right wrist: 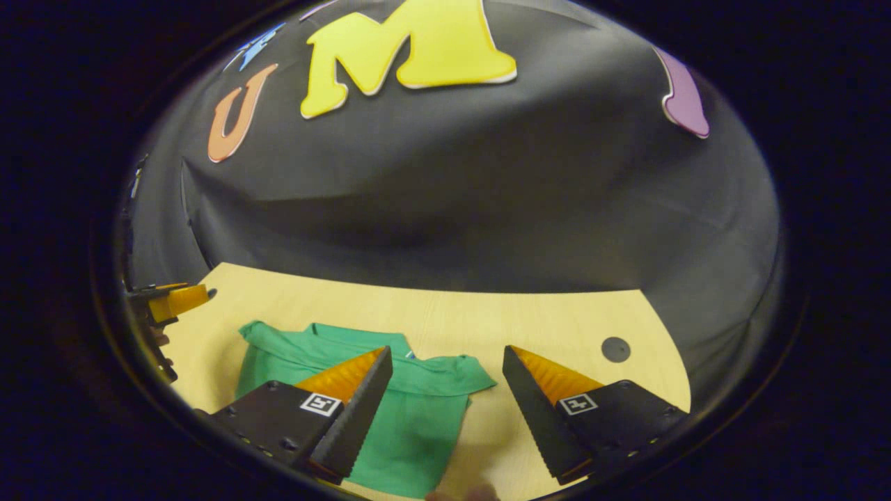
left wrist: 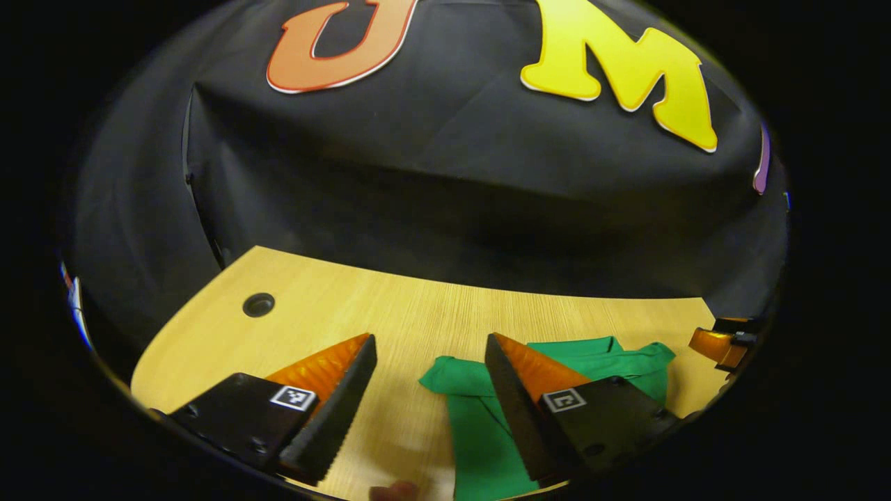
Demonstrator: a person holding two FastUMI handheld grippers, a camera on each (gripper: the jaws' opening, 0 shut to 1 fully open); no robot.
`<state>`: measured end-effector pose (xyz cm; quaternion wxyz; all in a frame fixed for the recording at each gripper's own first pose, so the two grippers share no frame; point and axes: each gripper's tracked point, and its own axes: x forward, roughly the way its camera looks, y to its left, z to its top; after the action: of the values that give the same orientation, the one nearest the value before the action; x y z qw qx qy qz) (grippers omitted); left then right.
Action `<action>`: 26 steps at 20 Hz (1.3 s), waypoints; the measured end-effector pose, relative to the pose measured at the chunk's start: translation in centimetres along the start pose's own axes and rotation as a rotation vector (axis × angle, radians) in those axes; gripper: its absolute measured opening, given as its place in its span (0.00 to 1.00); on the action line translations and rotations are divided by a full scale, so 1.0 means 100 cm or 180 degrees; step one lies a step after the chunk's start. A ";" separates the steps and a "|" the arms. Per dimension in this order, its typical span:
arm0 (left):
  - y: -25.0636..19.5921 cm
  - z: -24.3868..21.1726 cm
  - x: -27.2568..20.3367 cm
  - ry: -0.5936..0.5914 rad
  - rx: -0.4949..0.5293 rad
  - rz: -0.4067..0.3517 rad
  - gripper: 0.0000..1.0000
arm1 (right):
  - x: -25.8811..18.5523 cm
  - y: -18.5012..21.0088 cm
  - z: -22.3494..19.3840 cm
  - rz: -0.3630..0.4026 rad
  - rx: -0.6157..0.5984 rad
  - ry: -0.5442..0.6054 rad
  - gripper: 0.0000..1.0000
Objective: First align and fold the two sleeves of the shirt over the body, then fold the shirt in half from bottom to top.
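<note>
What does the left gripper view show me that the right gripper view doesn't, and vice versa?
Left gripper view: the left gripper, open, by one sleeve end of the green shirt; a round hole in the table farther left; the right gripper at the right edge.
Right gripper view: the right gripper, open, by the other sleeve end; a second hole right of the shirt; the left gripper at the left edge.
Shared: the shirt flat on the table, collar toward the black wall.

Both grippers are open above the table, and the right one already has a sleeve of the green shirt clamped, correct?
Not quite. The right gripper is open and holds nothing: the right gripper view shows the green shirt lying flat on the table beneath its spread fingers. The left gripper is open too.
</note>
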<state>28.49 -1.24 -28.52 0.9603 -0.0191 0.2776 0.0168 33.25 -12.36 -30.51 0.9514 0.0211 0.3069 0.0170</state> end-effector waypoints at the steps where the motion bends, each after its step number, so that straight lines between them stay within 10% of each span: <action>1: 0.000 0.011 -0.014 -0.0088 0.0049 -0.0017 1.00 | -0.017 0.003 0.008 0.0003 -0.0002 -0.0070 0.98; 15: -0.014 0.098 -0.381 -0.1348 0.0067 -0.0235 1.00 | -0.401 0.090 0.047 -0.0024 -0.0094 -0.1500 0.96; 26: -0.023 0.062 -0.475 -0.1503 -0.0023 -0.0268 1.00 | -0.508 0.125 0.019 -0.0103 -0.0150 -0.1907 0.95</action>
<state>-8.26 -4.23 2.20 0.9984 -0.0297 0.0443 -0.0183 -7.11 -2.27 1.26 0.9999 -0.0018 0.0124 0.0020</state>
